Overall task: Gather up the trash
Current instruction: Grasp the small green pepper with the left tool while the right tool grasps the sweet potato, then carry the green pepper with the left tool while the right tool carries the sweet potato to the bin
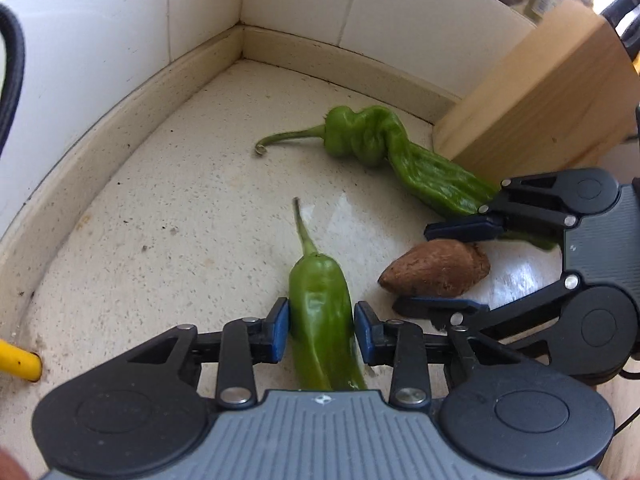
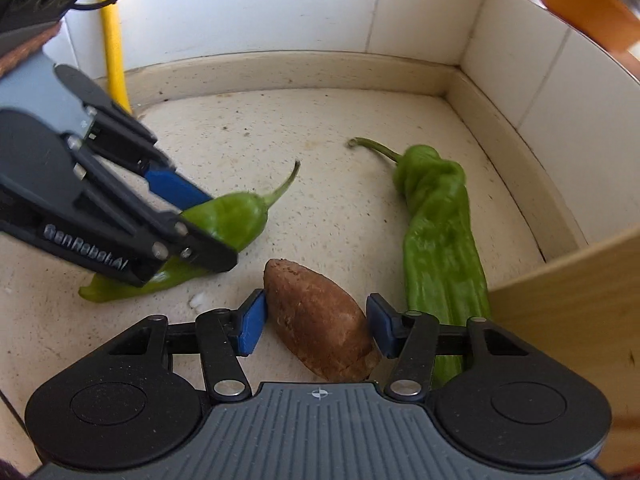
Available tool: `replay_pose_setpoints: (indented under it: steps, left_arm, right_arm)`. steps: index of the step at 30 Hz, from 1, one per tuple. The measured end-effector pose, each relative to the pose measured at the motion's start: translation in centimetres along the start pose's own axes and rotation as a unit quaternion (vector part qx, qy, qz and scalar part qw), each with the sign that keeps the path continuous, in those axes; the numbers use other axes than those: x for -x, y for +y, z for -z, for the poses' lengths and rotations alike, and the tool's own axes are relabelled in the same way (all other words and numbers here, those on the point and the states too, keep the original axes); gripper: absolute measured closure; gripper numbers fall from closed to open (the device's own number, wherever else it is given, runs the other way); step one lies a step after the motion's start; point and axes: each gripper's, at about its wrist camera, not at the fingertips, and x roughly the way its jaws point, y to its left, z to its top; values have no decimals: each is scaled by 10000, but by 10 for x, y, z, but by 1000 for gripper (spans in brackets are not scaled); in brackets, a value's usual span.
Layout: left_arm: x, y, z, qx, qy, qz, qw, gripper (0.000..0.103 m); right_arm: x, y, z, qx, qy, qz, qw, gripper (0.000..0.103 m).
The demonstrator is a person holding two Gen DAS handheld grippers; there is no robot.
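A: Left gripper [image 1: 321,330]?
B: Blue pads on both sides of the small pepper [image 1: 320,312], lower centre of the left view. Jaws clamped on it, pads touching its flanks. Pepper is smooth, glossy green, thin stem pointing up-frame, tip hidden under the gripper body.

A: Right gripper [image 2: 316,326]?
B: Jaws apart around the sweet potato [image 2: 320,320], lower centre of the right view. Left pad touches or nearly touches; right pad has a small gap. Potato is brown, rough, tapered, lying on the counter [image 2: 340,120].

A: Other stuff?
B: Long pepper [image 2: 440,248], right of centre in the right view: wrinkled, twisted near the curled stem, far end by the wood block [image 2: 572,300]. Yellow pipe [image 2: 112,40] upper left, against the tile wall [image 2: 248,4].

A: Counter?
B: Cream, speckled, in a tiled corner.
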Motion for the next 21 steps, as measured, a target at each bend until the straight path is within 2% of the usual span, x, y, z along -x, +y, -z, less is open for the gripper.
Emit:
replay_pose_setpoints:
  steps: [3,7,10,12,14,17,21]
  left_arm:
    - [7,-2,11,-47,-8,120,9999,73]
    - [14,3,19,225,53,373,9990,74]
    - [24,0,26,174,-31,368,9992,74]
    - [29,2,29,267,-55,396,9988,75]
    - [34,3,33,327,-99,432,9985,82]
    - [38,5,36,475,-111,559,9972,85]
    - [29,-3,42,412,-40,449,9981,85]
  right_arm:
    - [11,-1,7,-319,-22,8,9995,43]
    - [25,-10,18,-913,-6,-239,9955,44]
    - [33,-12,25,-1119,-45,-267,9934,45]
    - [36,-13,30,-1334,-112,-358,9903,50]
    - [42,-14,33,-1547,-192,-454,9867,54]
    - [46,-9,38,-1599,-231,-436,9859,54]
    - [44,-7,38,-1699,-263,-369,9844,54]
